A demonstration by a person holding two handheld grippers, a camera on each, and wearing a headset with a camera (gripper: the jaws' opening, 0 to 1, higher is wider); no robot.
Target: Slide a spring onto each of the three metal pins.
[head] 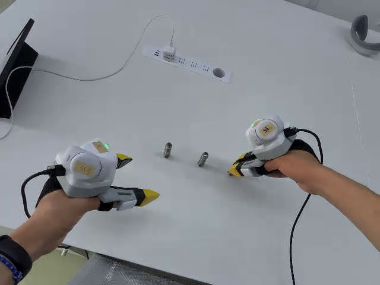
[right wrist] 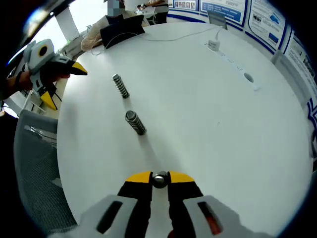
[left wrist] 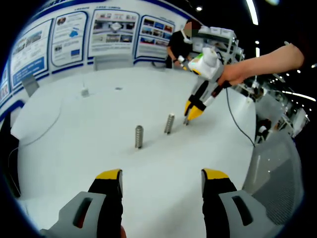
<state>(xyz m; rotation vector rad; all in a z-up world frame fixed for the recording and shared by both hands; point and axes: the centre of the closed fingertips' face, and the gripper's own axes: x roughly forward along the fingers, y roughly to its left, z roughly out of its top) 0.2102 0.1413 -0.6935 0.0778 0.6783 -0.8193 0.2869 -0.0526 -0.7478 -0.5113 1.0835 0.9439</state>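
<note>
Two metal pins stand upright on the white table, each with a spring around it: one to the left, the other to its right. My right gripper points down at the table just right of the second one. It is shut on a small round metal piece; whether that is a pin or a spring is unclear. My left gripper hovers open and holds nothing, nearer the front edge.
A white power strip with a plugged-in charger and cable lies at the back. A black screen stands at the far left and a grey headset at the back right. A mesh chair sits by the table's front edge.
</note>
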